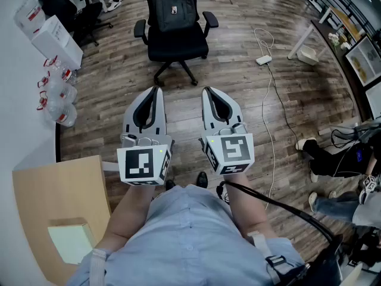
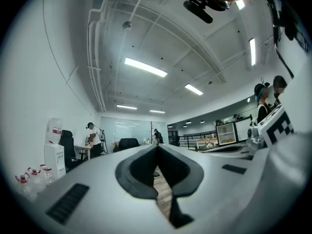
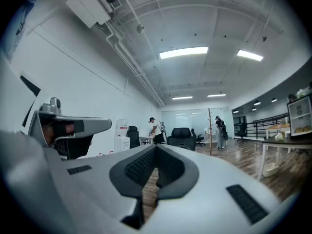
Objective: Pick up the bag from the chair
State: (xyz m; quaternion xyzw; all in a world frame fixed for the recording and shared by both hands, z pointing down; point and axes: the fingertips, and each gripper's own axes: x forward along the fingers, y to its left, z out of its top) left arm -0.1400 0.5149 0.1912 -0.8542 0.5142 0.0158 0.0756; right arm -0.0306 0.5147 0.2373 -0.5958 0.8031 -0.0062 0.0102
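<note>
A dark grey backpack (image 1: 174, 8) stands upright on the seat of a black office chair (image 1: 177, 45) at the top middle of the head view. Both grippers are held side by side over the wooden floor, well short of the chair and pointing towards it. My left gripper (image 1: 156, 90) has its jaws shut with nothing between them, and so does my right gripper (image 1: 206, 90). In the right gripper view the shut right gripper (image 3: 156, 146) points at the distant chair (image 3: 183, 135). The left gripper (image 2: 157, 146) shows the same closed tips in its own view.
A wooden desk (image 1: 59, 213) lies at the lower left, with water bottles (image 1: 56, 94) and white boxes (image 1: 56, 40) along the left wall. A white cable with an adapter (image 1: 264, 59) runs across the floor on the right. A person (image 1: 333, 159) sits at the right edge.
</note>
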